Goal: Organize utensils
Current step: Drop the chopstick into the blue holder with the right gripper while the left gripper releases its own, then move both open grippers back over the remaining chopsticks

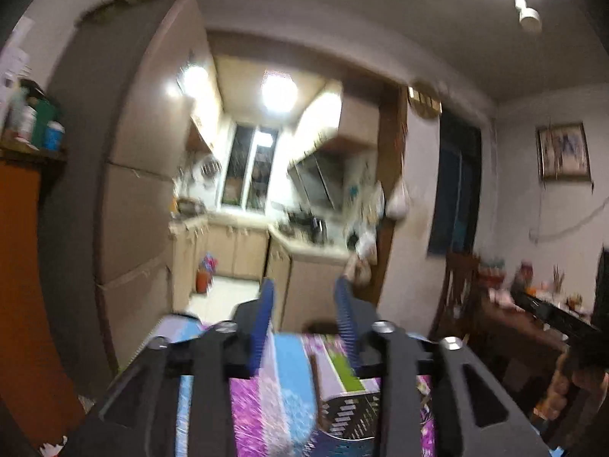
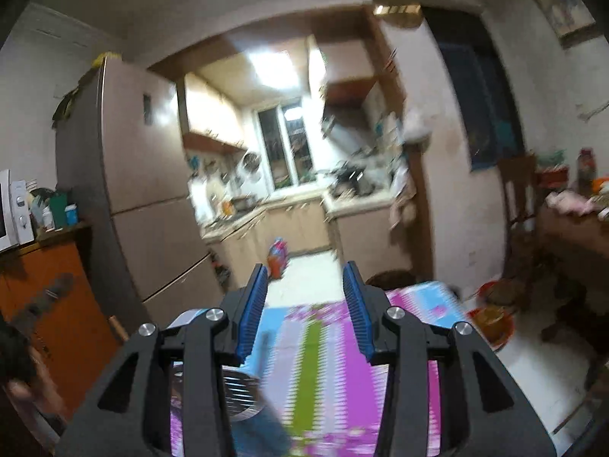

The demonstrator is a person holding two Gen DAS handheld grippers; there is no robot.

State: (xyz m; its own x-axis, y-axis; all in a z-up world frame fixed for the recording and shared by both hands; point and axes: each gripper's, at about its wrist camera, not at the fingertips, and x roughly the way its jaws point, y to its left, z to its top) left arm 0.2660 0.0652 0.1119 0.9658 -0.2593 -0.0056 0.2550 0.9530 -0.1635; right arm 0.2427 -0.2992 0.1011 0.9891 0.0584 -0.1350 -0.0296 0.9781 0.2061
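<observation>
The left tongs (image 1: 304, 285) stand parted, gripping nothing; a perforated metal holder (image 1: 348, 415) sits just below them on the striped tablecloth (image 1: 266, 392). The right tongs (image 2: 304, 270) are likewise released and empty, with the holder (image 2: 236, 392) low to their left.

Perforated holder (image 1: 348, 413) on otherwise bare tablecloth (image 2: 308, 346)

left wrist: level, low over striped tablecloth (image 1: 281, 381), facing kitchen doorway (image 1: 274, 175) | right wrist: same heading, refrigerator (image 2: 152, 190) left of doorway | shared: tablecloth, doorway, refrigerator
</observation>
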